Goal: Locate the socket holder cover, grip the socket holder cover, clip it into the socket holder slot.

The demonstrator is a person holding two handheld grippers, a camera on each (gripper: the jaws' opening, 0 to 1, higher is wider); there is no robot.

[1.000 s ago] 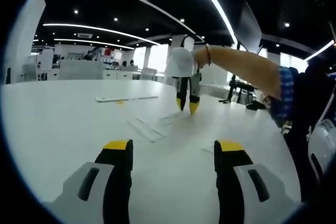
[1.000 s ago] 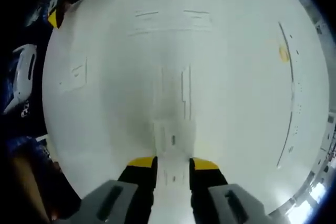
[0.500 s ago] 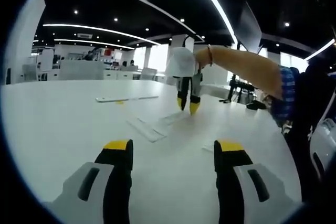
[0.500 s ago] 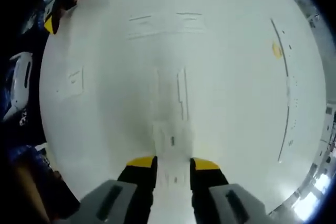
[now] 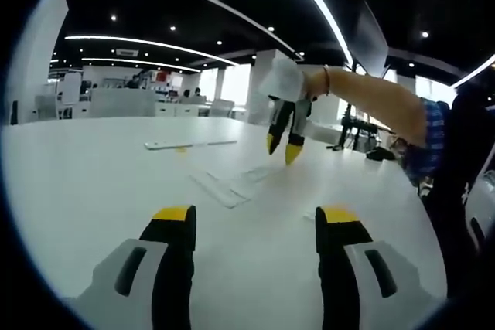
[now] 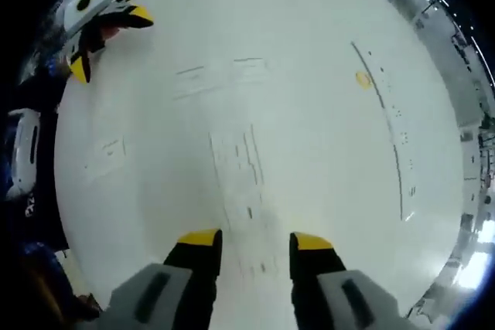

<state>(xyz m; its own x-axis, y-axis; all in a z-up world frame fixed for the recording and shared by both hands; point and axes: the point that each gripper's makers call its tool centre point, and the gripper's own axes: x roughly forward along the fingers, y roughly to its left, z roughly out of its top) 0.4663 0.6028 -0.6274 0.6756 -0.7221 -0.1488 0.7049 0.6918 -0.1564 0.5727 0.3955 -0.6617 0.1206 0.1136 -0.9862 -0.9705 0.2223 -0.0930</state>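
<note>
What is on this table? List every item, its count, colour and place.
table: one, white, under everything.
socket holder parts: a few clear flat strips, mid-table ahead of the right tongs; cover and holder cannot be told apart.
clear pieces: two, farther across the table.
long strip: one, clear, near the far edge.
yellow spot: one, beside the long strip.
left tongs: yellow-tipped, open, low over the table.
right tongs: yellow-tipped, open, above the table.

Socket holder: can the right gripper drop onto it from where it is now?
Probably yes. The right gripper hangs above the white table, jaws apart, with the pale socket holder lying just ahead of them. Nothing lies between; the left gripper is far off.
</note>
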